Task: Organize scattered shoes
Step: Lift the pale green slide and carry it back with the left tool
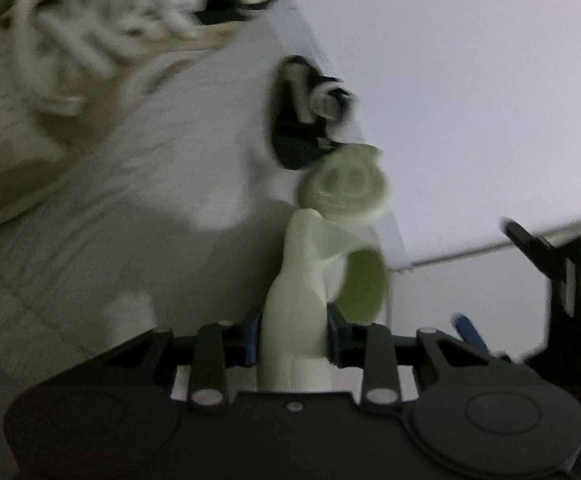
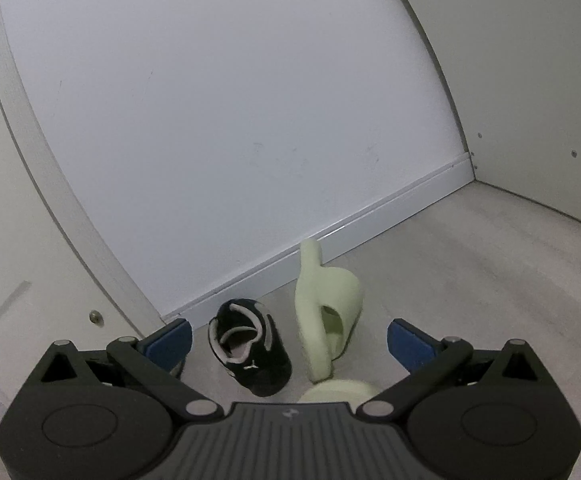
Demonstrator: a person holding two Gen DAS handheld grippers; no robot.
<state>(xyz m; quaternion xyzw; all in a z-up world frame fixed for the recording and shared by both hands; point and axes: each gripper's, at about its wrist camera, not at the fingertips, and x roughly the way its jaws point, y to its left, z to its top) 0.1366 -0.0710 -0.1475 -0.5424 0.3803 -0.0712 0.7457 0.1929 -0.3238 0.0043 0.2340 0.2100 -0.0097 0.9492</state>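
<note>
Left tongs [image 1: 292, 338] are pinching a pale green slide [image 1: 296, 300] by its sole edge, carrying it on its side toward the wall [image 1: 470, 100]. At twelve o'clock of it, a second slide [image 1: 344, 192] is lying by the baseboard, a black shoe [image 1: 302, 120] beyond. Right tongs [image 2: 288, 340] are hanging spread wide and empty, the shoe [image 2: 250, 350] at eleven o'clock, the held slide [image 2: 326, 308] at one. The grip is looking thin: the foam could be twisting free, or swinging into its mate and knocking the row crooked.
</note>
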